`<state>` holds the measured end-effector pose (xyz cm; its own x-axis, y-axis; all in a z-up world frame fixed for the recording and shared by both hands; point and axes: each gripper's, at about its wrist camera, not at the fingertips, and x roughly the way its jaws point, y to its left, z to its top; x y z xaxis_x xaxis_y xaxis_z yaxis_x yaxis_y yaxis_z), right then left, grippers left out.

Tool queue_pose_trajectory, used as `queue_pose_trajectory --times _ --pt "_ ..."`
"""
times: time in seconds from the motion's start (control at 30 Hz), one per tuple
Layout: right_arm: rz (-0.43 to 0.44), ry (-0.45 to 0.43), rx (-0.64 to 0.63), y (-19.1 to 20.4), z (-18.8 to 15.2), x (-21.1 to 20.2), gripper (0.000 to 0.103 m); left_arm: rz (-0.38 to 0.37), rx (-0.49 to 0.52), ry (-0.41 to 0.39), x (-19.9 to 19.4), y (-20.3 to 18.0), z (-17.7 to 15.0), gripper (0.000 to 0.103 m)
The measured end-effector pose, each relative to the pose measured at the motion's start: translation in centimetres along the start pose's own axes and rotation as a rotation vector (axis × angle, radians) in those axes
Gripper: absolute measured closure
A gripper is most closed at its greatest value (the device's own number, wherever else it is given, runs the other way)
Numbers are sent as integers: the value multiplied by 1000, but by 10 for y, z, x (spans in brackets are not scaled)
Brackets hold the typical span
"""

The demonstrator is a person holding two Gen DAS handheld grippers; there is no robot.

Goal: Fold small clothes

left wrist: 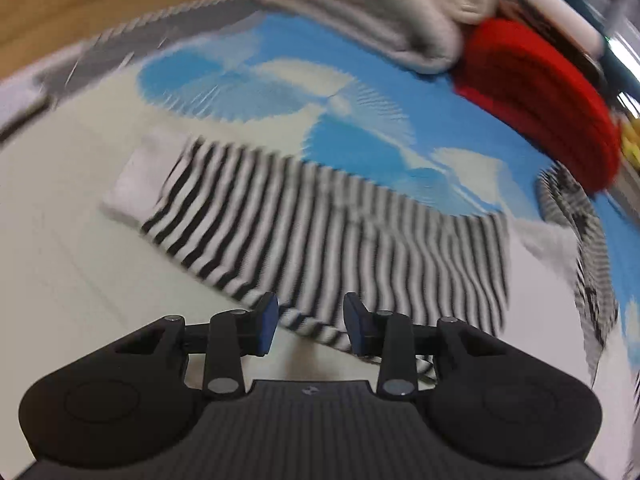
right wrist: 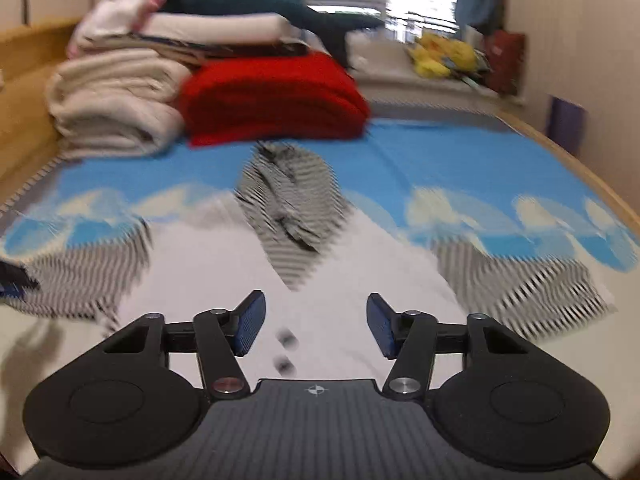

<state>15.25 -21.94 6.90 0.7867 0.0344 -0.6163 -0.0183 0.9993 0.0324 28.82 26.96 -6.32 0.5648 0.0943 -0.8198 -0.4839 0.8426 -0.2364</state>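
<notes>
A small white garment with black-and-white striped sleeves lies spread on the bed. In the left wrist view one striped sleeve [left wrist: 320,232] with a white cuff [left wrist: 138,176] stretches across the sheet. My left gripper [left wrist: 310,328] is open, its fingers at the sleeve's near edge, with striped fabric between the pads. In the right wrist view the white body [right wrist: 320,280] with two dark buttons [right wrist: 286,350] lies under my open, empty right gripper [right wrist: 314,328]. A striped hood [right wrist: 290,200] lies beyond it, and striped sleeves lie left [right wrist: 80,276] and right [right wrist: 520,292]. Both views are motion-blurred.
A folded red blanket [right wrist: 276,100] and cream blankets [right wrist: 116,100] are stacked at the bed's far end, on a blue and white cloud-pattern sheet [right wrist: 460,168]. The bed has a wooden frame [right wrist: 580,172]. A window and yellow items [right wrist: 440,54] are behind.
</notes>
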Motion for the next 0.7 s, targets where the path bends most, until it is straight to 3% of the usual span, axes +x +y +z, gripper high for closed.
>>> queue_pose_trajectory --times 0.03,0.13,0.27,0.4,0.57,0.67,0.7 --pt "20 -6 -14 2 10 8 64 -2 -57 23 5 12 3 62" --pt "88 -22 -57 11 28 32 76 -2 -196 60 16 41 7 62" --pt "134 -29 -85 13 29 66 77 23 -293 50 25 63 11 61" --pt "171 68 25 7 20 97 76 68 -339 23 32 75 21 56" --pt "167 54 -46 5 22 102 76 100 -395 5 46 84 32 56" --pt "166 70 -6 -10 28 108 76 134 -361 -22 50 79 39 65" --pt "157 79 5 -15 28 109 77 153 -342 -30 51 75 40 86"
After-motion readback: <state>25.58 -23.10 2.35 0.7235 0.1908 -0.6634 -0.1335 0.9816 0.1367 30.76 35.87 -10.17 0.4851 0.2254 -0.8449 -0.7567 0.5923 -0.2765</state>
